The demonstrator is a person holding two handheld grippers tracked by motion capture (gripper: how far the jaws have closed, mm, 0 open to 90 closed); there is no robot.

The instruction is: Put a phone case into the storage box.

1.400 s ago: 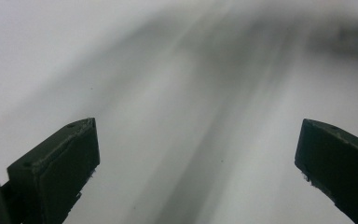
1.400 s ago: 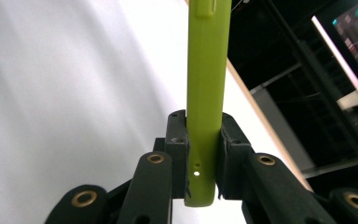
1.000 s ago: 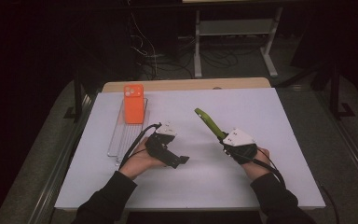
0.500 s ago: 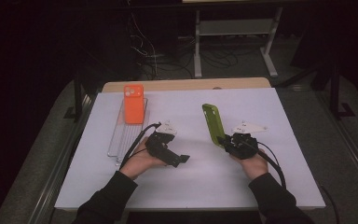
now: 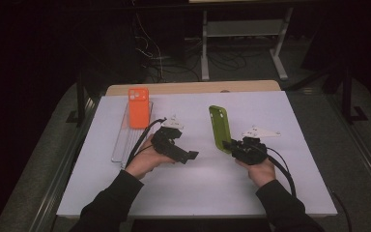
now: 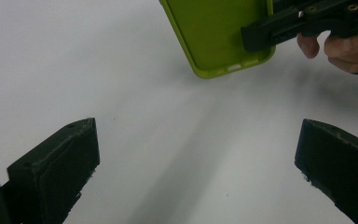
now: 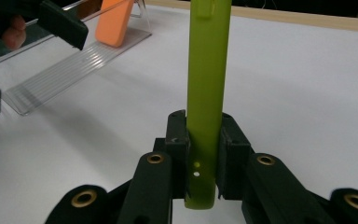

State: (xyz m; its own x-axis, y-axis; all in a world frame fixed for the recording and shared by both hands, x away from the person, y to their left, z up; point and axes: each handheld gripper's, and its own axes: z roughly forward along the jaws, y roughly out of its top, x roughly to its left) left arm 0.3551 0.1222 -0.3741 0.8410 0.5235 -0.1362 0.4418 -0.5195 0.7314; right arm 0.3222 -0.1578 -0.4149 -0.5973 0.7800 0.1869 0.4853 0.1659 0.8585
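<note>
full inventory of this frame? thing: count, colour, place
phone case: 1, lime green, clamped by its bottom end in the right gripper, raised off the table
phone case: 1, orange, leaning at the far end of the rack
rack: 1, clear plastic, ribbed, table's left side
table: 1, white top
left gripper: 1, black, jaws apart, nothing between them
right gripper: 1, black, shut on the green case
hands: 2, dark sleeves, near edge
</note>
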